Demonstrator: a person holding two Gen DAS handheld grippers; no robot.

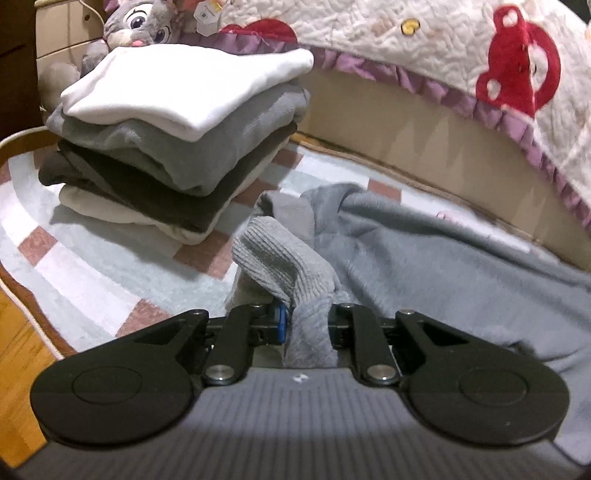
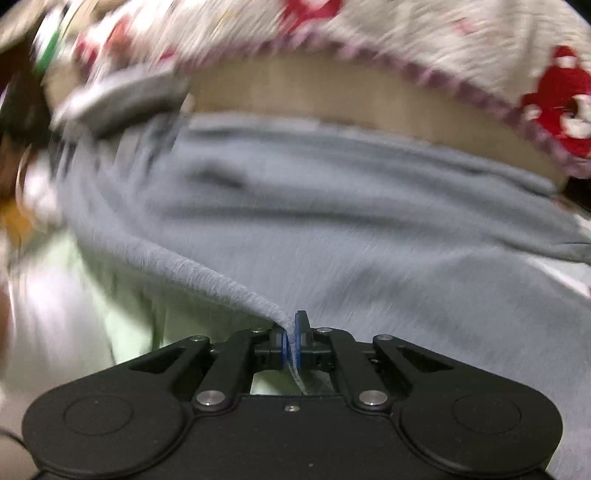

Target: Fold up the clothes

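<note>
A grey fleecy garment (image 1: 424, 258) lies spread on the rug below the bed. My left gripper (image 1: 304, 325) is shut on its ribbed cuff (image 1: 288, 258), which bunches up between the pads and stands lifted off the rug. In the right wrist view the same grey garment (image 2: 351, 229) fills the middle, blurred by motion. My right gripper (image 2: 293, 343) is shut on a thin edge of it, the blue pads pressed together with the fabric's hem between them.
A stack of folded clothes (image 1: 177, 140), white on top, then grey and dark layers, stands on the checked rug (image 1: 110, 280) at the left. A bed with a quilted red-patterned cover (image 1: 480, 66) runs behind. A plush rabbit (image 1: 144, 26) sits behind the stack. Wooden floor (image 1: 18, 354) shows at far left.
</note>
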